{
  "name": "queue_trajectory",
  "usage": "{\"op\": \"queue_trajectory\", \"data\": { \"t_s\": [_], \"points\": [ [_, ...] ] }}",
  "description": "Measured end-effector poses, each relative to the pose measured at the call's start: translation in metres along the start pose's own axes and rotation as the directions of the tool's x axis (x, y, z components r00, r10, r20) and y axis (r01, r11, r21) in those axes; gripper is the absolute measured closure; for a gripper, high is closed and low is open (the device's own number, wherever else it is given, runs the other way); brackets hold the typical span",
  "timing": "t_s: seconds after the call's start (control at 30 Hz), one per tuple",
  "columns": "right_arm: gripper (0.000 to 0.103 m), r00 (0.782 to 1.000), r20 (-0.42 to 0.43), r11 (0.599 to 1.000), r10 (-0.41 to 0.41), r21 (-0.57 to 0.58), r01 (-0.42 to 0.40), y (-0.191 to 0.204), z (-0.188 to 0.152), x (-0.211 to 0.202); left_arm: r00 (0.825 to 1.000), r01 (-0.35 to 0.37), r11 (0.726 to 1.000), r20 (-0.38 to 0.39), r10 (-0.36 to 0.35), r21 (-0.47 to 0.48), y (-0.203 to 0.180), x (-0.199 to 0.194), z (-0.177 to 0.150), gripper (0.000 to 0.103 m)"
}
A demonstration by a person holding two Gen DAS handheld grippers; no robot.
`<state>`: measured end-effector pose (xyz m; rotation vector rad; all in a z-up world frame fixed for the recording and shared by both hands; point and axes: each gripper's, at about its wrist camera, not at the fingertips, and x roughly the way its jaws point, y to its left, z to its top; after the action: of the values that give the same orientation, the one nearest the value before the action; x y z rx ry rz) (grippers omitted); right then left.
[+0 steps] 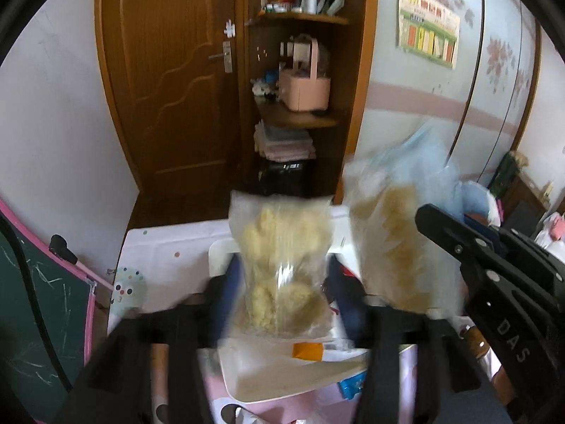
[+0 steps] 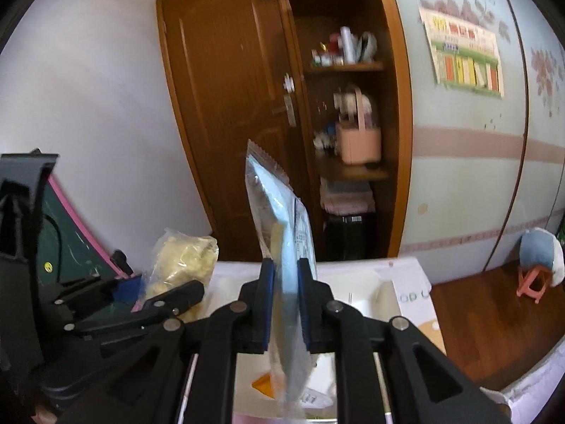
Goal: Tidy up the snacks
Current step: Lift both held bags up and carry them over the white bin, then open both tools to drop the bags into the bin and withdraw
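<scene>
- The left gripper point(image 1: 282, 293) has a clear bag of yellow snacks point(image 1: 282, 247) between its parted fingers; blur hides whether the pads press it.
- The right gripper point(image 2: 286, 304) is clamped on a blue-and-clear snack packet point(image 2: 282, 219), held upright above the white bin point(image 2: 353, 279).

Brown wooden door point(image 1: 169, 81) upper centre-left, metal handle point(image 1: 226, 57) on its right edge. Open wooden corner shelves point(image 1: 300, 17) right of it: bottles on top, pink basket point(image 1: 305, 88) mid, folded cloths point(image 1: 284, 141) lower. Pale wall point(image 1: 53, 88) left. Wardrobe panel point(image 1: 416, 113) right, floral print, poster point(image 1: 427, 24) upper right. Green chalkboard point(image 1: 39, 300) lower left. Wood floor point(image 2: 494, 318) lower right.
</scene>
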<state>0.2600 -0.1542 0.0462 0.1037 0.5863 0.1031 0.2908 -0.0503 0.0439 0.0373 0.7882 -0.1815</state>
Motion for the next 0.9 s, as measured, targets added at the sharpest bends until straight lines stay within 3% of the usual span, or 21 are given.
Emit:
{"op": "queue_trajectory", "data": {
  "t_s": [0.03, 0.1, 0.17, 0.5, 0.73, 0.9],
  "points": [
    [0.083, 1.000, -0.009, 1.000, -0.002, 0.001, 0.002, 0.000, -0.002, 0.003, 1.000, -0.026, 1.000, 0.002, 0.026, 0.002, 0.000, 0.003, -0.002, 0.025],
    [0.060, 1.000, -0.016, 1.000, -0.021, 0.015, 0.021, -0.002, -0.005, 0.006, 0.999, -0.038, 0.999, 0.017, 0.038, 0.009, -0.001, 0.003, -0.006, 0.019],
    [0.048, 0.999, -0.014, 0.999, -0.032, 0.030, 0.032, -0.003, -0.005, 0.006, 0.999, -0.035, 0.999, 0.018, 0.035, 0.013, 0.000, 0.003, -0.007, 0.018],
    [0.046, 0.993, -0.051, 0.993, -0.109, 0.051, 0.111, 0.003, -0.012, -0.018, 0.999, -0.037, 0.999, 0.029, 0.036, 0.024, -0.002, -0.020, -0.016, 0.018],
    [0.046, 0.993, -0.074, 0.984, -0.089, 0.149, 0.099, 0.000, -0.021, -0.054, 0.998, 0.005, 1.000, 0.061, -0.006, 0.012, -0.002, -0.067, -0.039, 0.017],
    [0.041, 0.986, -0.071, 0.982, -0.149, 0.108, 0.156, 0.012, -0.036, -0.093, 0.996, -0.007, 0.999, 0.093, 0.004, 0.039, -0.007, -0.104, -0.066, 0.015]
  ]
}}
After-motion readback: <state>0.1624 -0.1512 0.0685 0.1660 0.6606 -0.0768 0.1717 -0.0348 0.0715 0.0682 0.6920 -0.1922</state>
